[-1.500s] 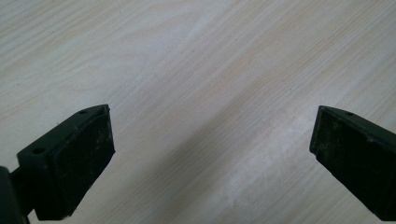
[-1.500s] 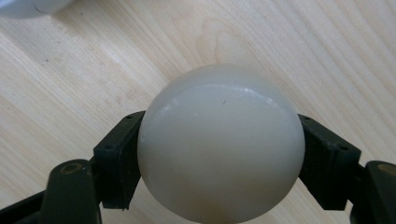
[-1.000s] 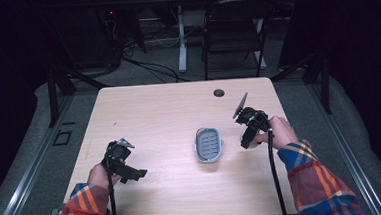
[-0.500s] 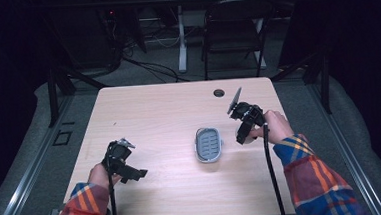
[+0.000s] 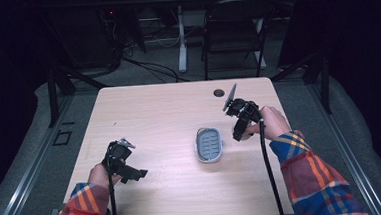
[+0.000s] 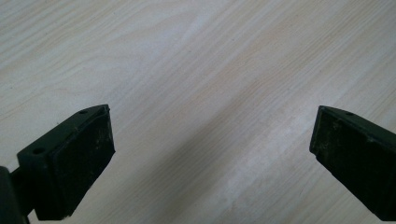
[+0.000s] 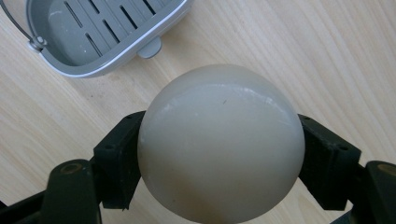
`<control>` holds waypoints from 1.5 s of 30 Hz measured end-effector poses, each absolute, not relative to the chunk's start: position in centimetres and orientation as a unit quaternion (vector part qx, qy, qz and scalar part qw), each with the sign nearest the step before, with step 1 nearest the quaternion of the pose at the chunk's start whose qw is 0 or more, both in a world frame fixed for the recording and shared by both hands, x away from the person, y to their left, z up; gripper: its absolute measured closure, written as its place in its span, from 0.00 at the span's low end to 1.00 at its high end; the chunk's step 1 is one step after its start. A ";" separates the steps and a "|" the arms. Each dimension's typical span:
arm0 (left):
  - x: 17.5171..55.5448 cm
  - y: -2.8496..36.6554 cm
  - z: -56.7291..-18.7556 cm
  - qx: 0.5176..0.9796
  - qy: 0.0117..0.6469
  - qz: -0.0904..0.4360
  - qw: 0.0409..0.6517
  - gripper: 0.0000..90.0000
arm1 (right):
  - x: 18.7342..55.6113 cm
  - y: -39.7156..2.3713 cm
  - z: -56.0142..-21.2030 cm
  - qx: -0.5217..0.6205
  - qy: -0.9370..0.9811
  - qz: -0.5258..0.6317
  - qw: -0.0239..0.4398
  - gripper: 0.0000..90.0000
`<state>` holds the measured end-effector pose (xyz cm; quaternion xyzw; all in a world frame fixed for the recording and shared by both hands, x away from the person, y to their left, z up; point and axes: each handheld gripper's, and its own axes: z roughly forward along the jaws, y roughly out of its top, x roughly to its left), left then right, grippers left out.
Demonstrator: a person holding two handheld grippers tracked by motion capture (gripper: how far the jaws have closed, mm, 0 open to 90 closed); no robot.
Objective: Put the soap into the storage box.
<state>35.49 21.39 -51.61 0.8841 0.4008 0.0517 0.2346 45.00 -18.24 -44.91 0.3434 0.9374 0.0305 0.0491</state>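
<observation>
Sitting btwn right gripper (image 7: 219, 154) fingers (image 7: 119, 158), cream ball (image 7: 219, 144), both sides touching.

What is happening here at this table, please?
A person in a plaid shirt holds a gripper in each hand over a wooden table. The right gripper is shut on a pale round soap bar, held off the table beside a grey slotted soap dish, which is empty. The left gripper is open with nothing between its fingers, low over bare table at the person's left. The soap is not yet in the dish.
</observation>
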 end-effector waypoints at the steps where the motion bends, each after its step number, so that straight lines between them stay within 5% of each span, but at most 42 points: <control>1: 35.5 21.4 -51.6 0.884 0.401 0.052 0.235 0.00 | 45.0 -18.1 -44.9 0.345 0.937 0.034 0.048 0.27; 45: 35.5 21.5 -51.6 0.885 0.398 0.049 0.236 0.00 | 46.2 -10.7 -45.3 0.281 0.959 0.021 0.040 0.27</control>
